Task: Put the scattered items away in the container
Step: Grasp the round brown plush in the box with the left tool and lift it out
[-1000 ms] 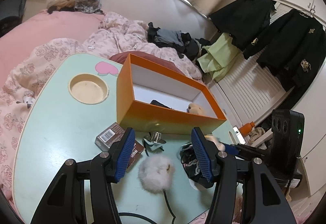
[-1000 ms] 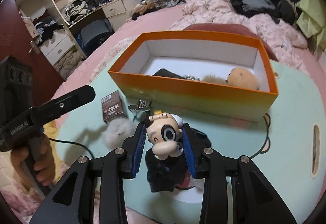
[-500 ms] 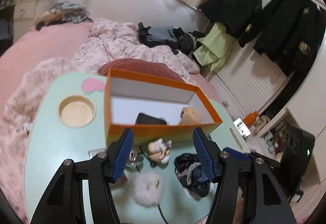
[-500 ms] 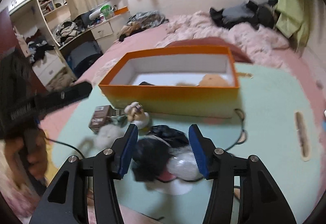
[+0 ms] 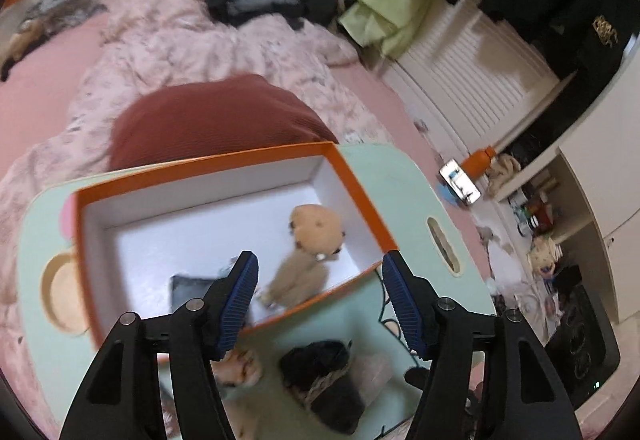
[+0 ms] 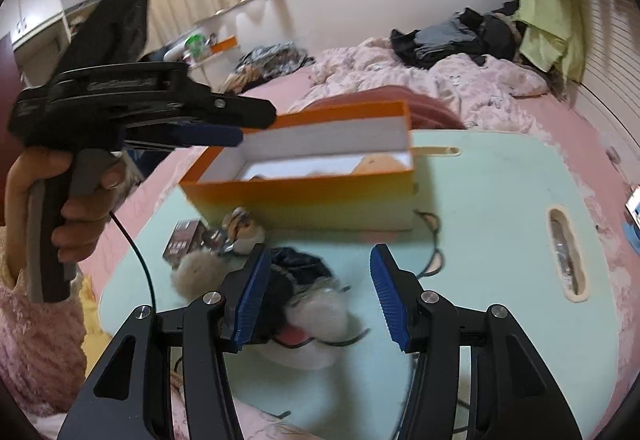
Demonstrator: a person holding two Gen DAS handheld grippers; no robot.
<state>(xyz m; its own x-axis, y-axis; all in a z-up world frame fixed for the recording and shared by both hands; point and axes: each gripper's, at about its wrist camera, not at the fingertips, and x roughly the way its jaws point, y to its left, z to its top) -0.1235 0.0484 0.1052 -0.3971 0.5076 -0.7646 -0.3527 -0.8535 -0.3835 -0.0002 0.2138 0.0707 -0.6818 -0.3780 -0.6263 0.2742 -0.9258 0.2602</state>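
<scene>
The left claw [image 5: 318,294] is seen opening, empty, above the box [image 5: 224,163]; the right claw [image 6: 316,294] is held wide, empty, before it. A plush [image 5: 316,228] lies inside the box; figurine [image 6: 242,230], pompom [image 6: 196,274], carton [image 6: 182,242] and black bundle [image 6: 298,266] are scattered before it on the worktop [image 6: 500,199]

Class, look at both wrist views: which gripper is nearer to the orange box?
Left. The left gripper, jaws opening and empty, hangs over the orange box. The right gripper sits back over the table's front clutter, short of the box.

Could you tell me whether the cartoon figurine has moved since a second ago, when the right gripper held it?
Yes. The figurine now lies on the table against the orange box, released from the right gripper.
</scene>
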